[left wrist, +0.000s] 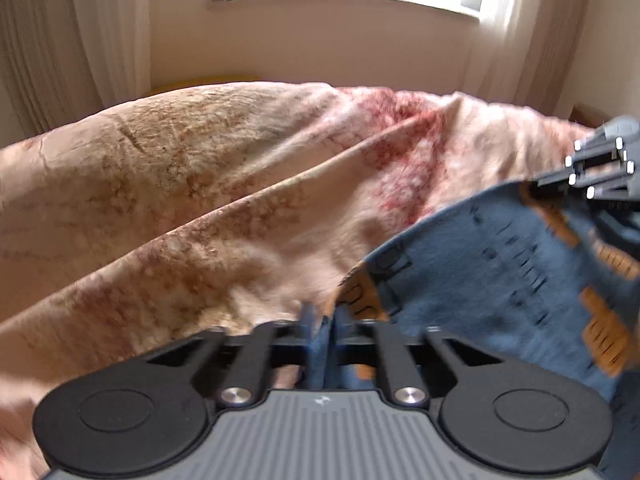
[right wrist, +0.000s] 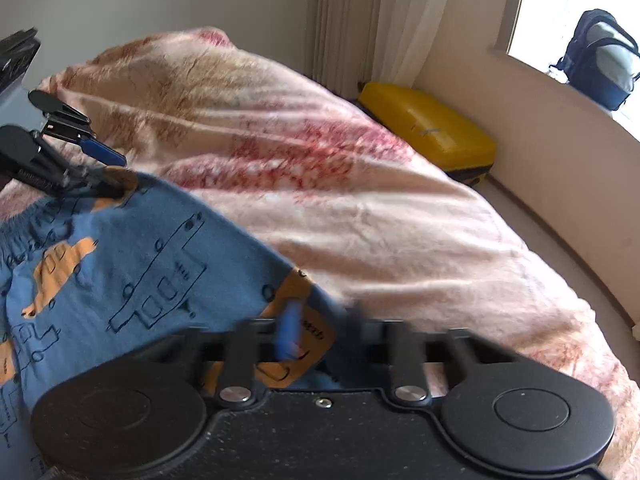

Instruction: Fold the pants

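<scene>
1. Left gripper [left wrist: 320, 324]: located at the lower centre of the left wrist view. Its two blue fingers are drawn together on a fold of blue cloth that runs down between them. State: pinching the pants.
2. Pants [left wrist: 500, 272]: blue fabric with orange vehicle shapes and dark line drawings. In the left wrist view the garment fills the lower right of the frame, from the left gripper up to the right edge.
3. Right gripper [right wrist: 320, 328]: located at the lower centre of the right wrist view. Its blurred fingers sit on either side of an orange patch at the garment's edge, with cloth between them. State: pinching the pants.
4. In the right wrist view the pants [right wrist: 132, 264] occupy the lower left of the frame, with a gathered waistband visible at the left edge.
5. Cross views: the left gripper [right wrist: 102, 170] appears at the left edge of the right wrist view, gripping the top edge of the garment. The right gripper [left wrist: 532, 188] appears at the right edge of the left wrist view, touching the cloth.
6. Blanket [left wrist: 200, 184]: a rumpled cream and red patterned blanket lies under the pants.
7. Background: a yellow suitcase [right wrist: 432, 132] stands beside the bed at centre right, and a backpack [right wrist: 604, 60] sits at the upper right, on the sill.
</scene>
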Available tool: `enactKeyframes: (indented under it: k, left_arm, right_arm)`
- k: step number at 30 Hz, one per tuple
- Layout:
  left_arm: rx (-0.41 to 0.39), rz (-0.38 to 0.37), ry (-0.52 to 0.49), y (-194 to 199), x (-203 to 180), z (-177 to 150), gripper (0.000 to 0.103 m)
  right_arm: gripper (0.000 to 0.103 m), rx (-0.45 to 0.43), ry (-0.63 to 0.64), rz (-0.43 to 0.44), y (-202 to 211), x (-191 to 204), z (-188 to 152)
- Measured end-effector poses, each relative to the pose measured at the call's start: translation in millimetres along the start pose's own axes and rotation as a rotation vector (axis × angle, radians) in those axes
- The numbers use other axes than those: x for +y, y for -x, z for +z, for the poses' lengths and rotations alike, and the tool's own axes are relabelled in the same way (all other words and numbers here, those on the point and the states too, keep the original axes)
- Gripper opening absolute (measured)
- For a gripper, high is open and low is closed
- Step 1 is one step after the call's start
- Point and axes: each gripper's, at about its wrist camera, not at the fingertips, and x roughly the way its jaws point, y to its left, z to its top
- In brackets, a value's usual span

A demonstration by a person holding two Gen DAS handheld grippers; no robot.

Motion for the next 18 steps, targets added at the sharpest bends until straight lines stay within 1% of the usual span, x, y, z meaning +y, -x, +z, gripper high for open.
enactKeyframes:
  k: [1, 3, 6, 8, 11, 15, 18]
  left_arm:
    - [-0.017, 0.008, -0.007, 4.8, -3.1, -0.6, 0.004]
    - [-0.071, 0.035, -0.071, 19.2, -13.0, -4.9, 0.002]
    - [-0.163, 0.053, -0.161, 48.5, -25.4, -16.8, 0.002]
    - [-0.231, 0.082, -0.236, 71.1, -38.0, -29.5, 0.002]
    - [-0.302, 0.099, -0.349, 104.0, -56.2, -52.8, 0.002]
    - [-0.380, 0.162, -0.546, 138.7, -84.0, -91.5, 0.002]
    - [-0.406, 0.168, -0.621, 154.2, -100.4, -117.6, 0.002]
  right_arm:
    - [0.000, -0.007, 0.003, -0.007, 4.2, 1.8, -0.6]
    - [0.000, -0.040, 0.015, -0.025, 18.4, 6.9, -2.4]
    - [0.000, -0.114, 0.039, -0.066, 53.2, 22.5, -7.3]
    - [0.000, -0.161, 0.075, -0.088, 83.2, 39.9, -17.2]
    - [0.000, -0.225, 0.110, -0.096, 126.1, 66.9, -38.8]
    - [0.000, -0.287, 0.107, -0.096, 172.9, 102.8, -76.4]
    - [0.000, -0.318, 0.089, -0.075, 201.5, 128.2, -105.5]
